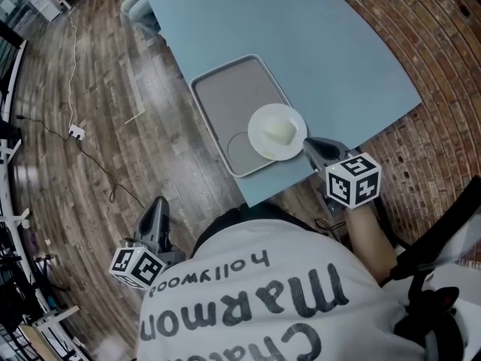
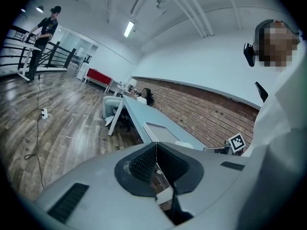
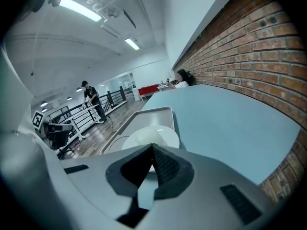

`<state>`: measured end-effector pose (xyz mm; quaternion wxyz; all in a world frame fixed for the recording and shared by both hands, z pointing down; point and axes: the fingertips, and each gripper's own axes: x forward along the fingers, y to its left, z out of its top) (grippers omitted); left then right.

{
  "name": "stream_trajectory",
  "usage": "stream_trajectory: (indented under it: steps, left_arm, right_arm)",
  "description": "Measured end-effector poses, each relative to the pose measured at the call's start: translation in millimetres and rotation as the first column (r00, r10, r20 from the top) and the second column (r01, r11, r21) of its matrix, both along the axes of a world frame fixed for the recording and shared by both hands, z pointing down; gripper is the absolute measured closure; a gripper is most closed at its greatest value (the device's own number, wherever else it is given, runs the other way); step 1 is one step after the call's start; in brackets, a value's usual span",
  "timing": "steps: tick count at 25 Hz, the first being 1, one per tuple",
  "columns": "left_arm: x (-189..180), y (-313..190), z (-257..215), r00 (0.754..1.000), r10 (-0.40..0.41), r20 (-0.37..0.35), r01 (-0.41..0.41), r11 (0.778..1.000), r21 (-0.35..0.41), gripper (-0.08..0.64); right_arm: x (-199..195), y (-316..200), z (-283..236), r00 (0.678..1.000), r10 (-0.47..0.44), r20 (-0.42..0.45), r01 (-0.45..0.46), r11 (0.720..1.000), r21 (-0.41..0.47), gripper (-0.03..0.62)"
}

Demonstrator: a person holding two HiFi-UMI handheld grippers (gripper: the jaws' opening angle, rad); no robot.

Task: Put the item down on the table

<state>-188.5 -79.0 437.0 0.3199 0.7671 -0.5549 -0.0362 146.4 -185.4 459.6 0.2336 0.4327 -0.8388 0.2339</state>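
A white plate (image 1: 276,131) with a pale lump of food on it hangs over the right edge of a grey tray (image 1: 225,96) on the light blue table (image 1: 323,43). My right gripper (image 1: 308,144) is shut on the plate's near rim; a round shadow lies on the tray beneath it. In the right gripper view the plate (image 3: 151,137) sits just past the closed right gripper (image 3: 153,148), above the tray (image 3: 153,116). My left gripper (image 1: 159,203) hangs low at my left side over the wooden floor. The left gripper (image 2: 156,145) is shut with nothing in it.
A chair (image 1: 139,10) stands at the table's far end. A power strip with a cable (image 1: 75,132) lies on the wooden floor to the left. A brick wall (image 1: 436,59) runs along the table's right side. A person (image 2: 41,37) stands far off by railings.
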Motion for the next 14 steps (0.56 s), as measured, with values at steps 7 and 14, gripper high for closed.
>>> stream_trajectory:
  steps: [7, 14]
  left_arm:
    - [0.2, -5.6, -0.9, 1.0, 0.005, 0.001, -0.005, 1.0, 0.001, 0.552]
    - [1.9, -9.0, -0.9, 1.0, 0.012, -0.002, -0.012, 1.0, 0.005, 0.552]
  right_arm:
    - [4.7, -1.0, -0.2, 1.0, 0.008, -0.016, -0.008, 1.0, 0.008, 0.583]
    - [5.4, -1.9, -0.8, 1.0, 0.007, -0.016, -0.007, 1.0, 0.02, 0.583]
